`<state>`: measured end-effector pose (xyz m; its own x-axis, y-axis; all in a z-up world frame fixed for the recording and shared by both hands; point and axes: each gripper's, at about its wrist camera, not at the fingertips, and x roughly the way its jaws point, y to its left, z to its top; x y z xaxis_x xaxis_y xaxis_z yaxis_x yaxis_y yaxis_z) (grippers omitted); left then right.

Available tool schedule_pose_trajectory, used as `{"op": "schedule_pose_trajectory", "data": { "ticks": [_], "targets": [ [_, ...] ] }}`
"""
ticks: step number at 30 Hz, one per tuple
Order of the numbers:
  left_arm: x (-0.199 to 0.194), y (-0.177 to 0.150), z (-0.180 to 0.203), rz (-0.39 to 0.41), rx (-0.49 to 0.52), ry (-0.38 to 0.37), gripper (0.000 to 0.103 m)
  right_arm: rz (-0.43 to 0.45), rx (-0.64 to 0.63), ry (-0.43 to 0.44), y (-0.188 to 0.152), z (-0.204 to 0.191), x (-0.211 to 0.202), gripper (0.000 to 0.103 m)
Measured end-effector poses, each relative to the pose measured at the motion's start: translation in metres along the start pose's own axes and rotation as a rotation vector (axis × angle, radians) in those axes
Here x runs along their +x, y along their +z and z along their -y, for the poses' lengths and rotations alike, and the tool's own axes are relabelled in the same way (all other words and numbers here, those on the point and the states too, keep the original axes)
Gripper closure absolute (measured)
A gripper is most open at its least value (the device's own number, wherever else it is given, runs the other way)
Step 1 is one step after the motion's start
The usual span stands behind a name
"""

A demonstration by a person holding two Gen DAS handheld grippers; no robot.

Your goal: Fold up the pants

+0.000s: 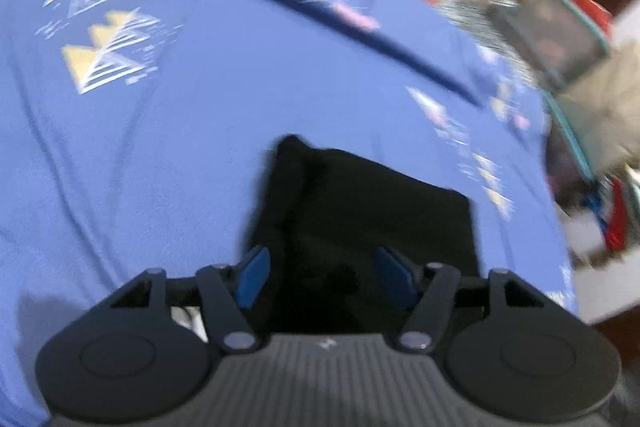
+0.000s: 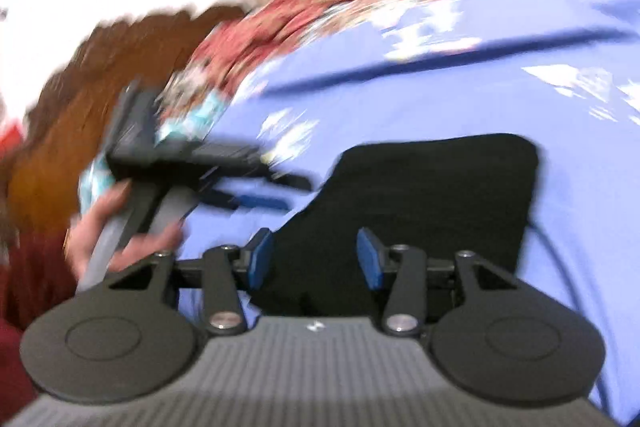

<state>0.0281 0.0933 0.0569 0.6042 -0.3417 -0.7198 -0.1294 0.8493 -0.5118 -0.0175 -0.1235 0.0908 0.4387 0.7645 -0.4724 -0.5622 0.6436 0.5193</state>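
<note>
Left wrist view: the left gripper hangs with jaws spread and nothing between them, above the black pants, which lie in a compact bundle on the blue sheet.

Right wrist view: the right gripper is likewise spread and empty, over the pants' near edge. Judged: fold nearly complete.

We can read no words or numbers. The sheet's prints are blurred shapes, and each gripper body bears only a small white mark, too blurred to make out.
</note>
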Motion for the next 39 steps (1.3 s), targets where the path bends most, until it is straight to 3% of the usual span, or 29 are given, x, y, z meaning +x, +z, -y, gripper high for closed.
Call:
{"op": "schedule_pose_trajectory", "data": {
  "ticks": [3,6,10,12,15,19,22,24,28,30,34,38,39],
  "targets": [
    [-0.006,-0.022,0.020,-0.001,0.143,0.059,0.041,-0.010,0.094,-0.024,-0.013,0.015,0.005,0.080],
    [0.002,-0.042,0.017,-0.029,0.209,0.167,0.040,-0.070,0.131,-0.005,-0.025,0.013,0.027,0.080],
    [0.009,-0.059,-0.005,-0.049,0.141,0.164,0.032,-0.164,0.100,-0.047,-0.037,0.008,0.052,0.083],
    [0.013,-0.064,-0.003,-0.020,0.168,0.207,0.022,-0.164,0.136,-0.042,-0.042,0.014,0.050,0.084],
    [0.015,-0.069,0.007,0.012,0.204,0.253,0.021,-0.163,0.180,-0.038,-0.039,0.022,0.050,0.089],
    [0.016,-0.070,0.013,0.020,0.226,0.285,0.019,-0.154,0.196,-0.037,-0.041,0.021,0.045,0.088],
    [0.012,-0.070,0.013,0.019,0.215,0.289,0.018,-0.138,0.154,-0.035,-0.039,0.016,0.035,0.076],
    [0.007,-0.070,0.014,0.012,0.207,0.292,0.016,-0.089,0.134,-0.040,-0.035,0.012,0.022,0.055],
    [0.000,-0.066,0.018,-0.001,0.211,0.316,0.005,0.006,0.131,-0.088,-0.029,0.016,-0.006,0.036],
    [-0.003,-0.066,0.018,-0.004,0.215,0.321,0.003,0.028,0.154,-0.131,-0.031,0.026,-0.015,0.020],
    [-0.005,-0.065,0.016,-0.011,0.208,0.326,0.001,-0.015,0.271,-0.163,-0.043,0.054,-0.013,0.019],
    [-0.005,-0.065,0.013,-0.018,0.198,0.322,0.000,-0.117,0.396,-0.142,-0.061,0.076,0.005,0.018],
    [-0.005,-0.066,0.012,-0.021,0.193,0.319,0.000,-0.100,0.409,-0.131,-0.066,0.079,0.007,0.014]
  ]
}}
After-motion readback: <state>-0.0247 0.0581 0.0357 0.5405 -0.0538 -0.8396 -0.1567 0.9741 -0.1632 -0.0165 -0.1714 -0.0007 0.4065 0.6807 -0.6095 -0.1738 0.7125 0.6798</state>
